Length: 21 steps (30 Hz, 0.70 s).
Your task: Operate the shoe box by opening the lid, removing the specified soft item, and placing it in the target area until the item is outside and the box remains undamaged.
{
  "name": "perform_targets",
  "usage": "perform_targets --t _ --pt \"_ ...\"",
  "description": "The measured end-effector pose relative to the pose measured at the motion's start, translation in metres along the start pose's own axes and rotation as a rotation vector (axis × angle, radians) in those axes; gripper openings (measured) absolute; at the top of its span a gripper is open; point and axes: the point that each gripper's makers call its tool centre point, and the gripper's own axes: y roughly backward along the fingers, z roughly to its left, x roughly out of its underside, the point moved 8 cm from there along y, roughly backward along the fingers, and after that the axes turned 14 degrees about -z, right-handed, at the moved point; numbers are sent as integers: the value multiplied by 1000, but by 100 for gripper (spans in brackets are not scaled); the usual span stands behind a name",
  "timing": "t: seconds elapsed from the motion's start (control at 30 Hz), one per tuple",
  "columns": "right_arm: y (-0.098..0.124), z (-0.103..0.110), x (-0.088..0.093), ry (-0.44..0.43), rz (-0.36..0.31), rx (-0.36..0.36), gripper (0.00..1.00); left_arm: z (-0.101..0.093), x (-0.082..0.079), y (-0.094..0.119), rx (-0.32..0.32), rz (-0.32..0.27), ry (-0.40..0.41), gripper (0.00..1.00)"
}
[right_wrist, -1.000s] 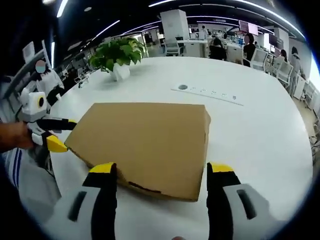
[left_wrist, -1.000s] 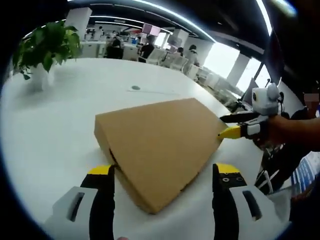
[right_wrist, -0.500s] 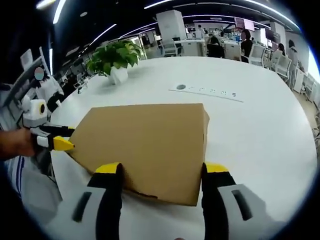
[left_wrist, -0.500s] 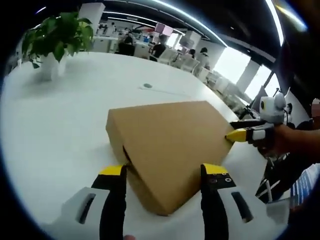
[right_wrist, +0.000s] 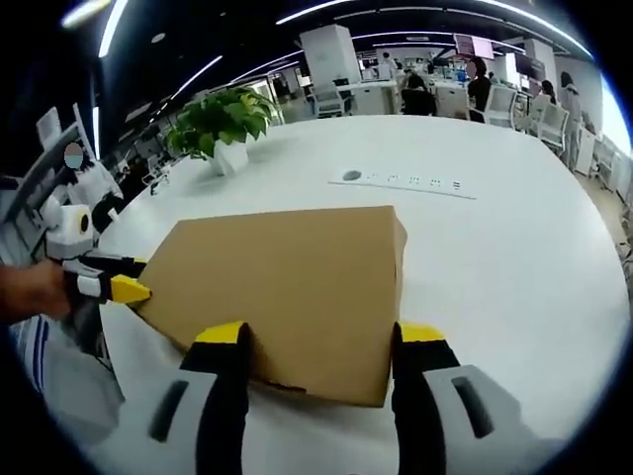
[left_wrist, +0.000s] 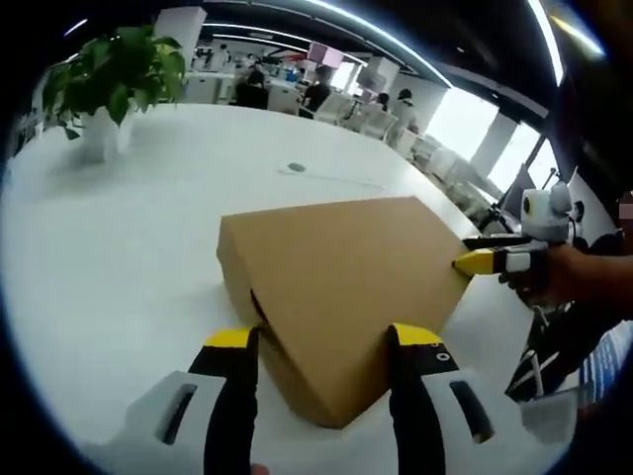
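Open-plan office, large white round table [left_wrist: 119, 237] as the work surface. Item one: left gripper [left_wrist: 324, 341], black jaws with yellow tips, spread wide, straddling the near corner of a flat brown cardboard shoe box [left_wrist: 341, 272]; whether the tips touch the cardboard cannot be told. Item two: right gripper [right_wrist: 315, 336], same make, jaws likewise spread, bracketing the near short end of the box in the right gripper view, nothing pinched. Item three: the box itself, lid closed, lying flat on the table directly ahead of both sets of jaws; a dark seam shows along its lower edge near the left jaw of each view. In the right gripper view its long axis runs across the jaws, from the near end between the tips leftward to the far corner, where the left gripper's yellow tip sits just beside the cardboard. In the left gripper view the right gripper's tip meets the opposite corner, off to the right. Judgement: both grippers are equally close, one per end. Beyond the box: potted green plant in a white pot [right_wrist: 223, 124], well apart; small round grommet [left_wrist: 296, 167] in the tabletop; desks and seated people in the background.
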Motion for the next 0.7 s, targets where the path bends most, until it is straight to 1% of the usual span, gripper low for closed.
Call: perform_targets --t 0.43,0.7 --pt "11 11 8 -13 9 4 51 9 -1 6 26 7 -12 51" --pt "18 26 16 -20 19 9 49 18 1 15 32 4 -16 50"
